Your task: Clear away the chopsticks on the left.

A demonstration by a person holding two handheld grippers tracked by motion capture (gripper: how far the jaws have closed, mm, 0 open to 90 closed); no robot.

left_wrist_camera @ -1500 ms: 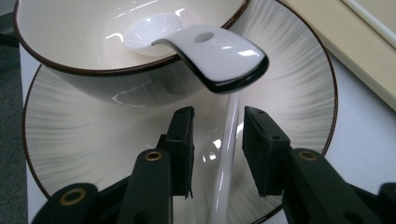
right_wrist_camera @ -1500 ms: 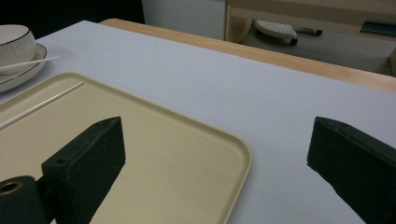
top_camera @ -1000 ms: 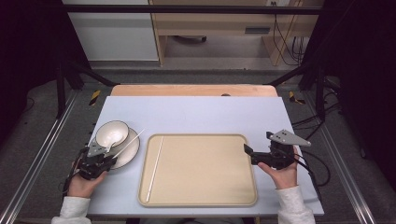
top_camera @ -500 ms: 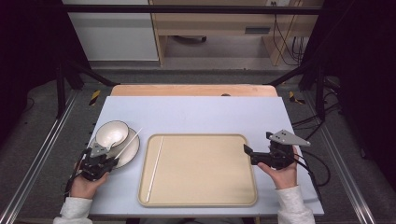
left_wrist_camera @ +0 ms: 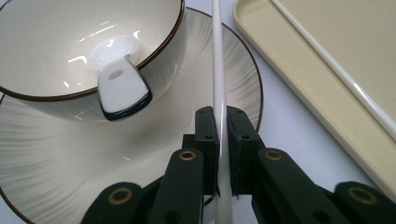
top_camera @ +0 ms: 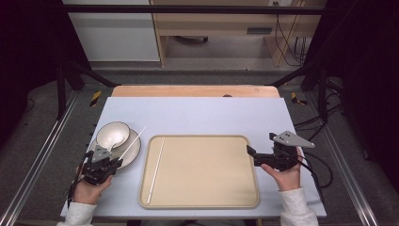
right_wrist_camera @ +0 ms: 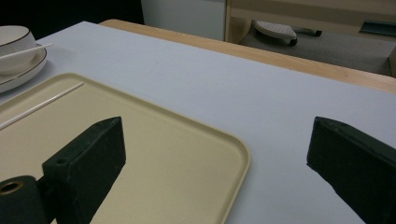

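- Pale blue-grey table fills the middle of the high view, with everything else sitting on it.
- Next biggest is the beige tray, lower centre of that view, with one white chopstick already lying along its left edge.
- Plate sits just left of the tray at the lower left, with a bowl on it and a little white spoon inside the bowl.
- Right gripper hovers at the tray's right edge, jaws spread wide, nothing between them. It looks idle to me.
- Left gripper is low over the plate, jaws pinched tight on the second chopstick, which runs up past the bowl's rim toward the top of the left gripper view.
- My read: this is the pick-up step for chopstick number two. The next move would need a lift clear of the plate and bowl, then a swing over to the tray to lay it beside its mate, keeping it from twisting in that narrow grip.
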